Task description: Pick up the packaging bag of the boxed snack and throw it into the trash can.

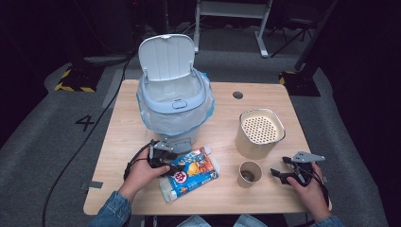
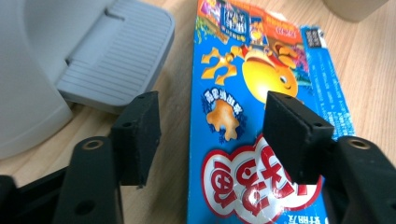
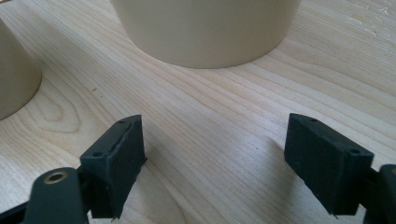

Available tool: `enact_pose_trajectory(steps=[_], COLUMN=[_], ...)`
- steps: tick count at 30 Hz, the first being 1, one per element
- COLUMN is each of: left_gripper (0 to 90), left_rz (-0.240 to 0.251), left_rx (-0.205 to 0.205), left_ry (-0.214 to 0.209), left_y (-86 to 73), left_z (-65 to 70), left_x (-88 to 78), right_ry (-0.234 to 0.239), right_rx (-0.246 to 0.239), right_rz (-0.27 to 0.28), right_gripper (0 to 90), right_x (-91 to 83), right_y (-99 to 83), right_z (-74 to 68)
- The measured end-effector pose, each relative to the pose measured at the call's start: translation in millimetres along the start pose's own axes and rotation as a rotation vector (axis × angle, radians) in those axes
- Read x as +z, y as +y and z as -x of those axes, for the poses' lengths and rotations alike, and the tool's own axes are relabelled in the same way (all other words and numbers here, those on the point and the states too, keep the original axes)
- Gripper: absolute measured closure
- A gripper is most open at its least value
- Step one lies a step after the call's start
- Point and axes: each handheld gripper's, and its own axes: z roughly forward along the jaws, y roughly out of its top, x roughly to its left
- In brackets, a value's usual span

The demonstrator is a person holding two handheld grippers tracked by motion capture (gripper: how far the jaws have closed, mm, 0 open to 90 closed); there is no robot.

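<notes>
A blue snack box point(image 1: 191, 174) with a goldfish picture lies flat on the wooden table point(image 1: 125, 137), near its front edge. My left gripper point(image 1: 174, 168) is low over the box's left end. In the left gripper view the box point(image 2: 243, 93) runs up between the jaws: one jaw stands over the bare wood beside the box's edge, the other above its printed face. The left gripper point(image 2: 210, 116) is open, its pads not pressing on the box. My right gripper point(image 1: 278, 174) rests at the front right, open; in the right gripper view there is bare wood between the jaws of the right gripper point(image 3: 215, 140).
A grey pedal bin point(image 1: 172, 99) with its lid up and a plastic liner stands behind the box; its pedal point(image 2: 116, 56) is close to my left jaw. A beige canister point(image 1: 259, 132) with a perforated top and a small paper cup point(image 1: 249, 173) stand left of my right gripper.
</notes>
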Motion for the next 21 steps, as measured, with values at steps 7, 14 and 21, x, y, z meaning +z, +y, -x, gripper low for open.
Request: enact_pose_trajectory(steps=[7, 14, 21], left_gripper=[72.2, 88.6, 88.9], left_rz=[-0.034, 0.016, 0.088], left_rx=[0.023, 0.014, 0.049], left_ry=[-0.009, -0.053, -0.075], left_y=[4.3, 9.1, 18.6], left_z=[2.4, 4.5, 12.9], left_x=[1.3, -11.0, -30.3], right_ry=[0.000, 0.000, -0.001], right_rx=[0.000, -0.001, 0.000], right_rz=[0.000, 0.000, 0.000], right_gripper=[20.4, 20.4, 20.4], right_x=[0.0, 0.0, 0.0], right_y=[0.0, 0.0, 0.0], right_z=[0.0, 0.0, -0.1])
